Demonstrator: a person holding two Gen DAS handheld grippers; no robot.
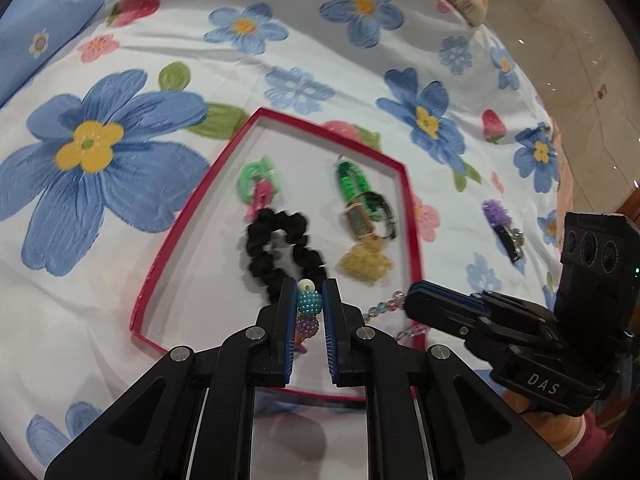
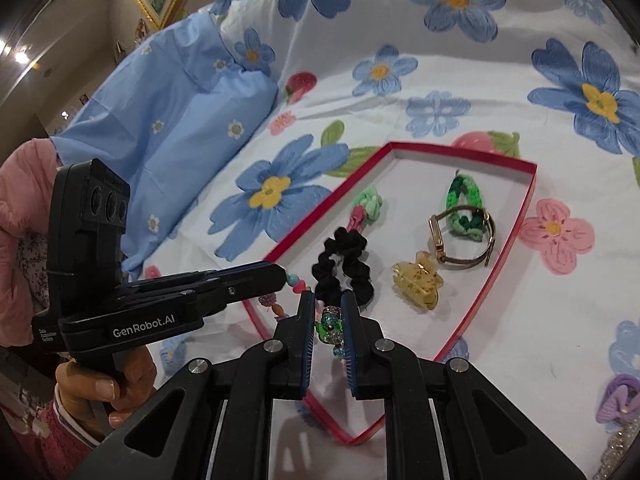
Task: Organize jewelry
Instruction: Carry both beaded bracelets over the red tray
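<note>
Both hand-held grippers – left (image 1: 309,300), right (image 2: 327,320) – pinch beaded bracelet (image 1: 309,303) above red tray (image 1: 160,264).

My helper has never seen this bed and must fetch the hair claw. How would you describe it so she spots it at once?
On the flowered bedsheet lies a shallow red-rimmed box. Inside, beside the black scrunchie and touching the gold watch, sits the hair claw. It alone is translucent amber-yellow plastic.

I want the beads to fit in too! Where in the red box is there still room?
The red box has bare floor along its left side, beside the black scrunchie, and at the near corner. The right half is crowded: watch, green bracelet, yellow claw clip.
</note>
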